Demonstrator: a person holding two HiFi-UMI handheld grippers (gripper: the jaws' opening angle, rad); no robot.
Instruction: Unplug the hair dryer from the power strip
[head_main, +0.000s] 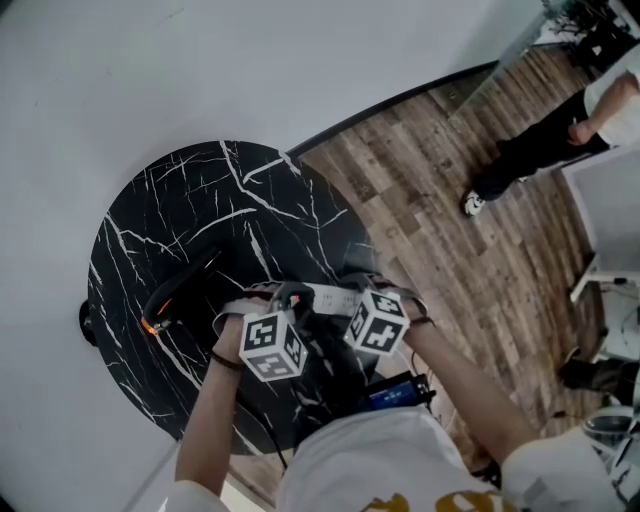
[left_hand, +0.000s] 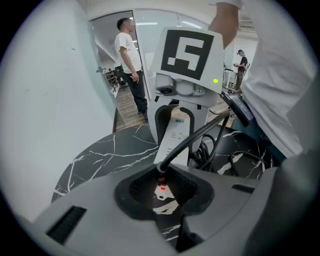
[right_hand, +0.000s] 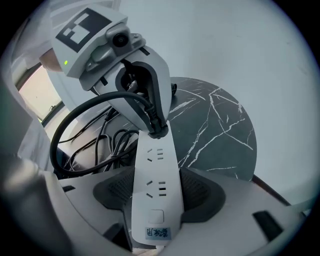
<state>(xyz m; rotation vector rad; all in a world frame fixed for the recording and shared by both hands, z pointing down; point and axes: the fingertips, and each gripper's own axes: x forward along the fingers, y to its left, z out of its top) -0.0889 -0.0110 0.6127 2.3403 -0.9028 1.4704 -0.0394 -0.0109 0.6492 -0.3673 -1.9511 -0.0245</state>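
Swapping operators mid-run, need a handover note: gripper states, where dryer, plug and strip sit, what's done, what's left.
Left gripper: shut on the plug at the far end of the power strip.
Right gripper: jaws wide, pads against both long sides of the strip's near end, pinning it on the table.
Hair dryer: lying on the table, left of the strip in the head view.
Done: both grips set. Left: plug looks seated in its socket; pull it out while the right gripper holds the strip.
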